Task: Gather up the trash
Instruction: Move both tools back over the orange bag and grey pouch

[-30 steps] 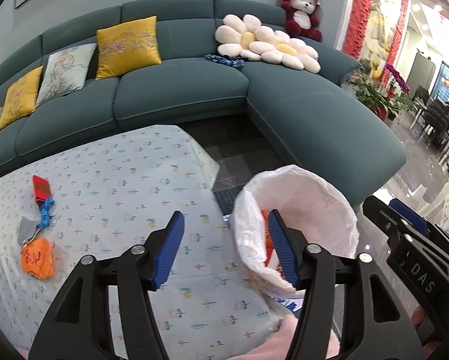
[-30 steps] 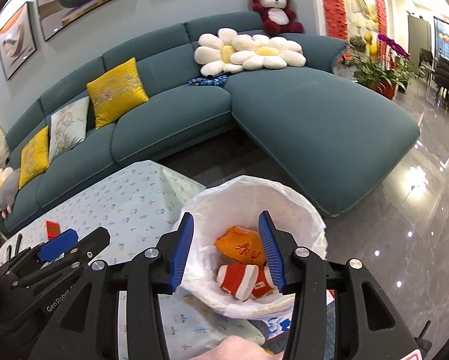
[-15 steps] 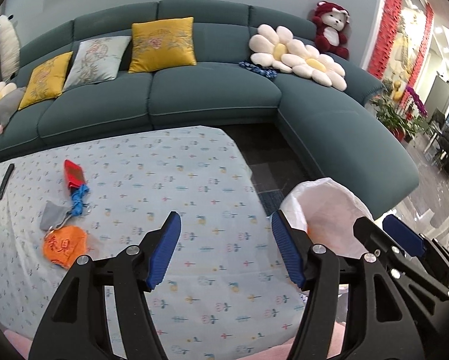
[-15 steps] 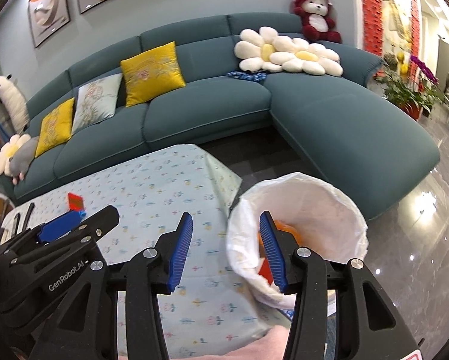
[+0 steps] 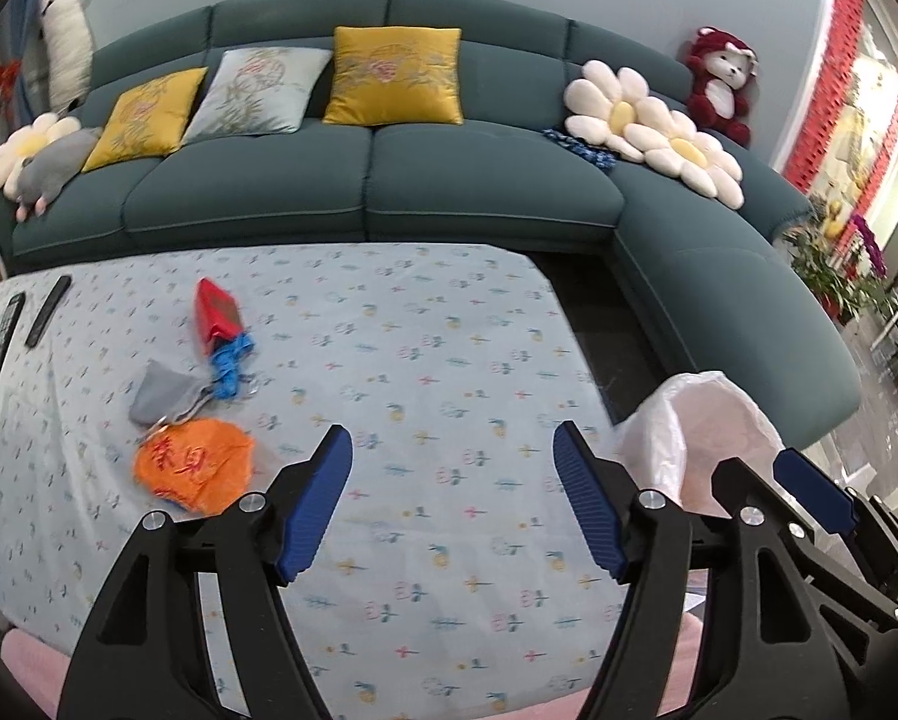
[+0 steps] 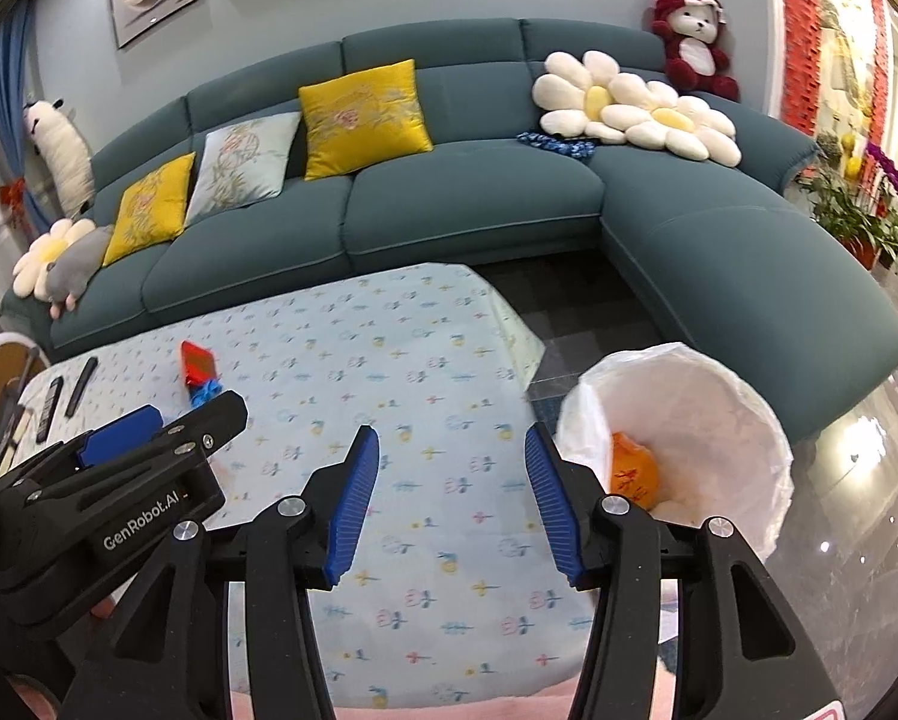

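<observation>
On the table with a pale flowered cloth lie an orange wrapper, a grey pouch, a blue scrap and a red packet, all at the left. My left gripper is open and empty above the cloth, to the right of the orange wrapper. My right gripper is open and empty over the table's near right part. The white-lined trash bin stands off the table's right end, with an orange wrapper inside it. The bin also shows in the left wrist view.
Two black remotes lie at the table's far left. A teal corner sofa with cushions and plush toys wraps behind and to the right. Dark floor lies between table and sofa. Potted plants stand at the far right.
Both grippers have swung left, away from the bin and toward the table. The trash on the cloth now sits nearer the left gripper. Both stay open.
</observation>
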Demonstrator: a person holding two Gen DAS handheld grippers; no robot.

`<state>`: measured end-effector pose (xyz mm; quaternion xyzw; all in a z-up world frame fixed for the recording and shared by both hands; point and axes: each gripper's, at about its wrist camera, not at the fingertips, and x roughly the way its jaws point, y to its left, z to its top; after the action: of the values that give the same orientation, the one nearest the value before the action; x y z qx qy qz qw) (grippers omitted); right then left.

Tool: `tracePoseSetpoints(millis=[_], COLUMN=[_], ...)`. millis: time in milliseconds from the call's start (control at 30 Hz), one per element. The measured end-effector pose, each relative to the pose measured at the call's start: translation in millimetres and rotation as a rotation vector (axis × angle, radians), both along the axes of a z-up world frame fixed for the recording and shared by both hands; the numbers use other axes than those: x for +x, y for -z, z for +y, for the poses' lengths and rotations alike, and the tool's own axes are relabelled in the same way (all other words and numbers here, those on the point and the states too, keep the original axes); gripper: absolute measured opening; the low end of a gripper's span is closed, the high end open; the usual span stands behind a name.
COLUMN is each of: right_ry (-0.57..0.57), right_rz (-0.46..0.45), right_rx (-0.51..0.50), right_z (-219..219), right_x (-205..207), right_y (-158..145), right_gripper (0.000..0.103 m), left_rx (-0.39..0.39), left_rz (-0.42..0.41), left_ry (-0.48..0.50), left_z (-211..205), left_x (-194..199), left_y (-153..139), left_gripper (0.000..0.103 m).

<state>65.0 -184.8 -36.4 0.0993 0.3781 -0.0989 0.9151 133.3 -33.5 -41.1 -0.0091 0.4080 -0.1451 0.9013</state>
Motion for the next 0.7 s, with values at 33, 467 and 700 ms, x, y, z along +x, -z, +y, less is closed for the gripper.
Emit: tracePoseSetpoints(millis=[33,467,700], right_ry=[-0.009,-0.109,-0.163], right_rz=[0.004,0.046,0.093], right_rx=[-0.002,0.007,0.029], right_z=[5.6,77.0,113.3], right_x=[1.7,22.3,38.2], right_y=[1.0,18.8,41.3], right_gripper=[0.050,0.055,0.055], left_rx=[0.000,-0.005,-0.003], left_rz=[0.004,0.078,0.127], left_ry=[-0.010,-0.155,-0.241], left_z=[5.4,95.1,149.9], left_x=[1.0,16.1,24.5], left_y=[1.9,33.3,57.7], left_gripper=[0.067,0.074,0.077])
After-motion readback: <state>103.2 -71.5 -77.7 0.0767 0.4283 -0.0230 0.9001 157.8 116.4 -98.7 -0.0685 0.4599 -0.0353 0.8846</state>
